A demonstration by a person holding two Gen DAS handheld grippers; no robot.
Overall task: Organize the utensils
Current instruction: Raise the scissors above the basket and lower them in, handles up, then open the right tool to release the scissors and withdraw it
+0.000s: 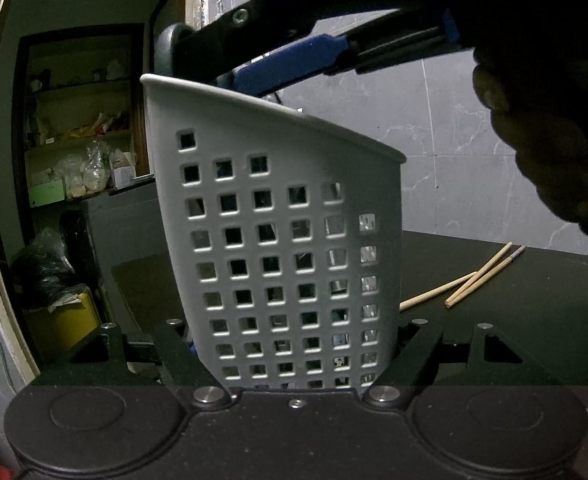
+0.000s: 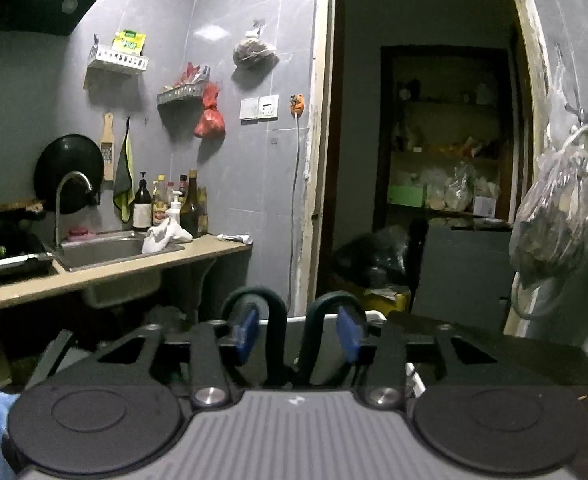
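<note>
Lying beyond the holder [image 1: 285, 240], chopsticks [image 1: 470, 280]: left view only.

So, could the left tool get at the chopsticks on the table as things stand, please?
Probably not yet: the left tool is shut on the white perforated holder, which stands between it and the chopsticks.

Both grippers are black linkage frames with silver pivot screws and two round black discs at the base; the right gripper [image 2: 297, 334] carries blue pads [image 2: 245, 330] and a ribbed grey housing [image 2: 294, 436]
</note>
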